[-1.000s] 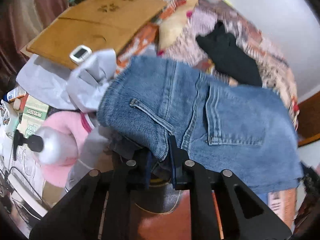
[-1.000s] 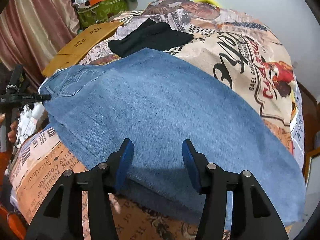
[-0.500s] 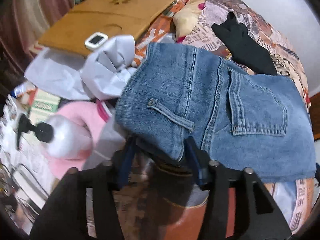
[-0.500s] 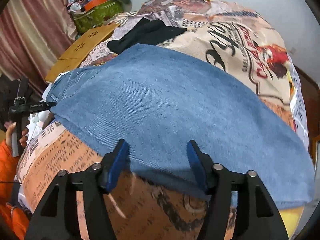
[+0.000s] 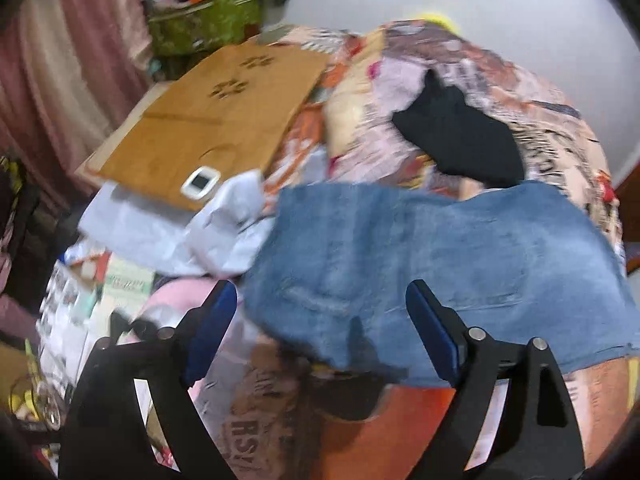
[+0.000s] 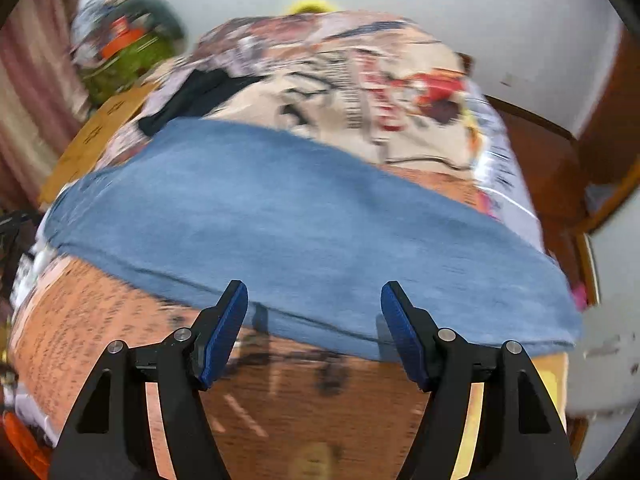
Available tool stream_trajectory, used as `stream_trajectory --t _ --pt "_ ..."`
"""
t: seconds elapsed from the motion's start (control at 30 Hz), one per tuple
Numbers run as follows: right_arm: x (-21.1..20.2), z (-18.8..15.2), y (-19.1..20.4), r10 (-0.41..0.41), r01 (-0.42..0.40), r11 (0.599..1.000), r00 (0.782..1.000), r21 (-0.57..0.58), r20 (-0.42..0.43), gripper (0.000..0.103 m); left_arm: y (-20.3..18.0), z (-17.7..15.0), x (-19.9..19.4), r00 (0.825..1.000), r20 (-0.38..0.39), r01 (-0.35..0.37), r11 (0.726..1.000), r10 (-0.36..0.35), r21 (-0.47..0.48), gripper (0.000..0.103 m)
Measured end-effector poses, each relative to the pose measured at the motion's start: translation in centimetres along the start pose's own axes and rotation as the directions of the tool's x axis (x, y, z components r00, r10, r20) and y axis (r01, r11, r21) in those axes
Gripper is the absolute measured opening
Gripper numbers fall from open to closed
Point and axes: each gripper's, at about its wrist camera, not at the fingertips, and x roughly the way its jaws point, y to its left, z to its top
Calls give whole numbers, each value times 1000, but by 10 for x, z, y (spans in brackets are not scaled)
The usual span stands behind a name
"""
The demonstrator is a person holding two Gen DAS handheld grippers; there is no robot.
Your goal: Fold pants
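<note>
The pants (image 5: 420, 264) lay folded flat across the bed (image 6: 328, 384), their near edge just short of the printed cover's front, so the fold looked set and ready to be left or halved again. Beyond the pants sat a black garment (image 5: 460, 140), apart from them and out of the way. Your left gripper (image 5: 322, 320) had just been opening; its jaws stood spread above the pants' near corner, nothing pinched, which reads as a release. Your right gripper (image 6: 314, 328) hung spread over the pants' near edge, gripping nothing, probably to reposition.
</note>
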Motion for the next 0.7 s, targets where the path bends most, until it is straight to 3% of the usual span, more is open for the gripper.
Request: stream_trajectory --t 0.23,0.4,0.57,0.7 --pt "-6 -21 -72 -75 74 974 997 216 -2 67 -86 28 3 993 -9 115 983 -115 140 89" --pt "-14 -45 -113 -105 102 932 994 348 -11 67 -162 25 26 986 -78 161 946 -144 282 89" --pt "-14 -69 -155 -100 94 852 995 516 -16 67 -228 10 46 965 -187 244 884 -183 398 89" --pt "-7 -80 -181 -61 50 776 998 629 -4 67 -264 5 40 979 -137 202 846 -153 494 89"
